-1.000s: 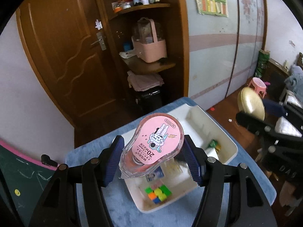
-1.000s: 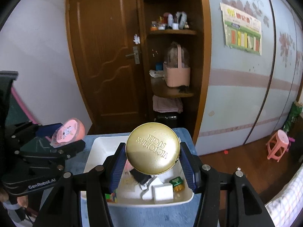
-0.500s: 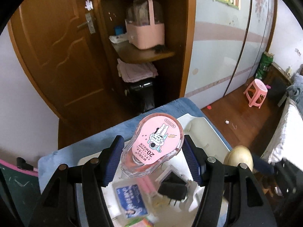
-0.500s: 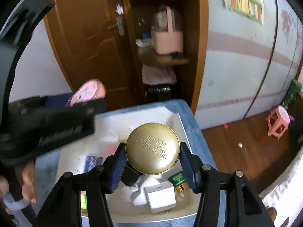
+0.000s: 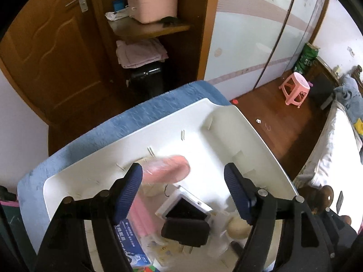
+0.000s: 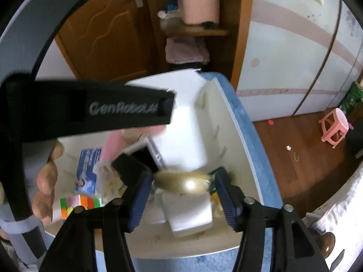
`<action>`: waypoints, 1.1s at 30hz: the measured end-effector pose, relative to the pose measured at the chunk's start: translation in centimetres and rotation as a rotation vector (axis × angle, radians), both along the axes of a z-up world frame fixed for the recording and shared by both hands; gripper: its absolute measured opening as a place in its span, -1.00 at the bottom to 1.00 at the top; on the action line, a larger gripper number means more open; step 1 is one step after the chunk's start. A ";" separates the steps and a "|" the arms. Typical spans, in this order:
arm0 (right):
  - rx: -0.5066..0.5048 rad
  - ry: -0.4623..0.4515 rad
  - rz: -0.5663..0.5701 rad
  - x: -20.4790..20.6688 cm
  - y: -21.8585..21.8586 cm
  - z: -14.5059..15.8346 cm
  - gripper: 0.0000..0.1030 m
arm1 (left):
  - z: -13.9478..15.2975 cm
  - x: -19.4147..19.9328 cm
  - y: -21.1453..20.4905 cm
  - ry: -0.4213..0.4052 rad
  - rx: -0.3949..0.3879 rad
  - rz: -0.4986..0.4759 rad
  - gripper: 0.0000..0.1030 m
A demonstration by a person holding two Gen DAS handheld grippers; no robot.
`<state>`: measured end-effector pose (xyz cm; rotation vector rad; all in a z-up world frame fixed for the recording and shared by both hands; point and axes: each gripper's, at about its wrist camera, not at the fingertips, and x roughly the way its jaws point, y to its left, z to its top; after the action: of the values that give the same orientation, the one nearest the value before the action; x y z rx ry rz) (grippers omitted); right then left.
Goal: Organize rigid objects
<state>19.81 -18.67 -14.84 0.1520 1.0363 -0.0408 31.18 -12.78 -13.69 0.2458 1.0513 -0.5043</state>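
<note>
My left gripper [image 5: 183, 187] is open above the white bin [image 5: 238, 122]. The pink tape dispenser [image 5: 169, 168] is blurred, free of the pads, dropping into the bin. My right gripper [image 6: 182, 192] is open over the bin's right part [image 6: 236, 140]. The gold round tin [image 6: 183, 180] is blurred between its pads, apart from both, falling onto a white box [image 6: 188, 210]. The left gripper's body [image 6: 90, 111] crosses the right wrist view.
The bin sits on a blue-covered table [image 5: 127, 122] and holds a black adapter [image 5: 185, 229], a blue card [image 6: 87, 170], a colour cube [image 6: 79, 204] and a green-gold item [image 6: 214, 181]. A wooden door and shelf stand behind. A pink stool [image 5: 295, 89] is on the floor at the right.
Both grippers moved down over the bin and opened. The pink tape dispenser and the gold tin left the pads and are falling into the bin.
</note>
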 end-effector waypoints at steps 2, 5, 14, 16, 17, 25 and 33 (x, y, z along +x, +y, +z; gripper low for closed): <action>0.013 -0.008 0.001 -0.5 0.4 0.0 0.36 | 0.5 -0.5 0.4 0.008 -0.021 -0.005 0.51; 0.028 -0.017 0.007 -1.0 0.9 0.4 0.36 | 1.3 -0.9 1.1 0.013 -0.049 0.000 0.51; 0.067 -0.070 0.022 -3.4 2.0 3.2 0.36 | 5.4 -3.2 3.5 -0.018 -0.128 0.036 0.51; 0.073 -0.087 0.026 -4.2 2.0 4.0 0.36 | 6.4 -4.5 4.2 -0.013 -0.153 0.044 0.51; 0.078 -0.095 0.027 -4.7 1.9 4.4 0.36 | 7.0 -5.3 4.6 -0.014 -0.164 0.051 0.51; 0.092 -0.115 0.059 -10.4 1.8 7.7 0.36 | 11.2 -12.3 8.0 -0.079 -0.205 0.144 0.50; 0.049 -0.137 0.136 -17.2 2.2 11.3 0.51 | 13.7 -21.1 10.7 -0.128 -0.161 0.237 0.50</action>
<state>2.59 -16.42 -3.51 0.1264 0.9091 0.1171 10.12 -2.03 0.01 0.0095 0.8956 -0.3519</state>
